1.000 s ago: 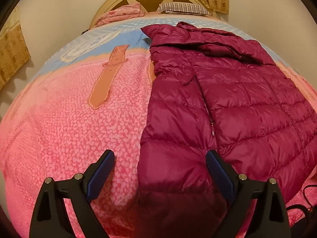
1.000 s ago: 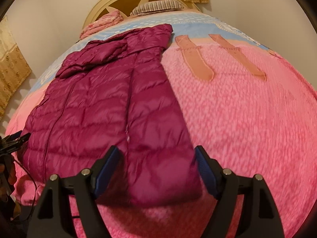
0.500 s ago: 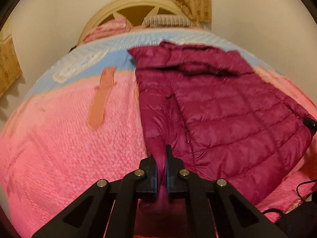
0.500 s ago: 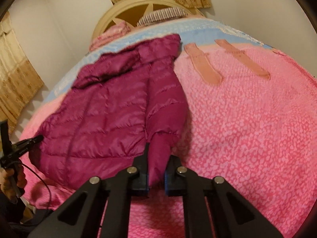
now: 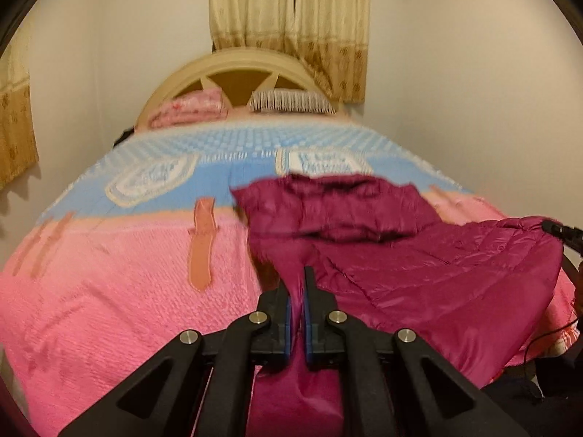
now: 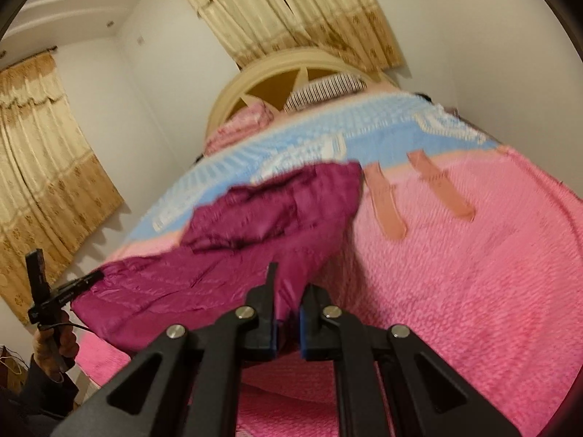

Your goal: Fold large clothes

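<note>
We see the magenta puffer jacket (image 5: 419,266) spread over the pink-and-blue bedspread (image 5: 109,291), filling the centre and right of the left wrist frame. Its near hem is raised off the bed, while the hood end lies bunched toward the blue band of the bedspread. At the bottom centre of that frame, our left hand-held gripper (image 5: 298,291) is pinched tight on a fold of the jacket's hem, the fabric squeezed between its blue pads. In the right wrist frame the jacket (image 6: 255,225) sits left of centre, and our right hand-held gripper (image 6: 288,304) at the bottom centre is likewise clamped on the hem at the other corner, with cloth draping below the fingers. At the lower left of that frame we can make out a hand (image 6: 54,349) holding the left tool. A cream headboard (image 5: 237,73), a pink pillow (image 5: 189,107) and a striped pillow (image 5: 291,100) sit in the upper middle, below yellow curtains (image 5: 291,18).
</note>
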Demonstrator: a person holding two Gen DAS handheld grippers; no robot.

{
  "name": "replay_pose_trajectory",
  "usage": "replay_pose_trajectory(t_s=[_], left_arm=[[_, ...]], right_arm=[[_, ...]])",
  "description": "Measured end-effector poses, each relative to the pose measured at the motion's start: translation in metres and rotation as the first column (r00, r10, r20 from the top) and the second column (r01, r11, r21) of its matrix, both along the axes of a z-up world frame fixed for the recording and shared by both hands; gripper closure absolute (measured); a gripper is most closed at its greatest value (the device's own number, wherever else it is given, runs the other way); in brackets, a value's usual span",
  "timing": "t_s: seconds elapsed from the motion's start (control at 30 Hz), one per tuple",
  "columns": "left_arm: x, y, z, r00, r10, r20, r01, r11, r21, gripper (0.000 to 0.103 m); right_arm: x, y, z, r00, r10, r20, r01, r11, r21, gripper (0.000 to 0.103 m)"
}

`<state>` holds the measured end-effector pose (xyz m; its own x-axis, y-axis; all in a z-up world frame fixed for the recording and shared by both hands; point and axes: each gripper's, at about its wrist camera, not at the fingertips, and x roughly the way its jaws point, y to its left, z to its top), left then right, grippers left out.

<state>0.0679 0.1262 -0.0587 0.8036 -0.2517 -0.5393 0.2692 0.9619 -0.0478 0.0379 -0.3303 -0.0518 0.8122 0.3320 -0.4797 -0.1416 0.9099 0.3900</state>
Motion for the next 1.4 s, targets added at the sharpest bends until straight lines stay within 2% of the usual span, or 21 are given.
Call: replay_pose_trajectory(t_s=[0.13,0.2,0.27,0.33,0.47,0.57,0.77,0.87,0.97,1.03,1.07,1.1,1.17,1.2,1.3,1.4], left_arm=[[-0.007,-0.001,0.015,0.998,-0.006,0.063,0.005,1.000,0.017,0.099],[0.011,-0.003,0.013,0.997,0.003,0.078,-0.005,0.999,0.033,0.099],[0.040,-0.004,0.008,0.998,0.026,0.061,-0.028,0.999,0.030,0.099],[0.066,-0.008,0.003,0.995,0.064,0.070,-0.067,0.996,0.051,0.099],[0.130,-0.018,-0.012,0.990,0.124,0.064,-0.130,0.985,0.111,0.099],[0.170,-0.021,-0.023,0.989,0.141,0.040,-0.145,0.983,0.115,0.099],[0.228,-0.024,-0.039,0.983,0.181,-0.026,-0.178,0.980,0.094,0.094],[0.262,-0.026,-0.051,0.972,0.220,-0.079,-0.216,0.974,0.064,0.094],[0.280,-0.024,-0.058,0.962,0.246,-0.114,-0.245,0.969,0.023,0.092],[0.290,-0.022,-0.063,0.950,0.290,-0.111,-0.291,0.957,0.015,0.077],[0.291,-0.023,-0.062,0.944,0.314,-0.096,-0.314,0.949,0.023,0.050],[0.293,-0.021,-0.062,0.935,0.350,-0.065,-0.348,0.937,0.034,0.030],[0.294,-0.020,-0.059,0.925,0.380,0.003,-0.380,0.924,0.044,0.026],[0.297,-0.022,-0.058,0.927,0.374,0.014,-0.374,0.926,0.054,0.025],[0.311,-0.033,-0.061,0.927,0.376,0.009,-0.375,0.921,0.106,0.024],[0.323,-0.034,-0.065,0.905,0.426,0.002,-0.423,0.897,0.126,0.024]], right_arm=[[-0.015,0.002,0.028,0.996,0.010,0.090,-0.009,1.000,-0.014,0.093],[-0.011,0.004,0.035,0.992,0.013,0.122,-0.010,1.000,-0.023,0.093],[0.007,0.008,0.036,0.990,0.007,0.139,0.000,0.999,-0.051,0.093],[0.038,0.008,0.033,0.992,-0.001,0.129,0.006,0.999,-0.041,0.093],[0.105,0.014,0.029,0.991,-0.046,0.124,0.056,0.995,-0.078,0.094],[0.147,0.018,0.027,0.992,-0.066,0.105,0.075,0.994,-0.082,0.094],[0.198,0.021,0.011,0.993,-0.092,0.075,0.102,0.985,-0.136,0.094],[0.229,0.018,-0.002,0.993,-0.110,0.048,0.116,0.981,-0.152,0.094],[0.257,0.012,-0.018,0.991,-0.135,0.011,0.135,0.980,-0.147,0.094],[0.272,0.008,-0.029,0.988,-0.152,-0.009,0.149,0.979,-0.141,0.094],[0.277,0.006,-0.034,0.988,-0.156,-0.018,0.152,0.978,-0.140,0.094],[0.284,0.004,-0.040,0.986,-0.161,-0.032,0.156,0.978,-0.137,0.094],[0.295,0.004,-0.049,0.986,-0.156,-0.056,0.148,0.980,-0.135,0.094],[0.299,0.004,-0.054,0.986,-0.152,-0.067,0.142,0.981,-0.135,0.094],[0.316,0.002,-0.067,0.984,-0.151,-0.099,0.138,0.982,-0.130,0.094],[0.333,0.001,-0.072,0.979,-0.165,-0.117,0.151,0.981,-0.122,0.093]])
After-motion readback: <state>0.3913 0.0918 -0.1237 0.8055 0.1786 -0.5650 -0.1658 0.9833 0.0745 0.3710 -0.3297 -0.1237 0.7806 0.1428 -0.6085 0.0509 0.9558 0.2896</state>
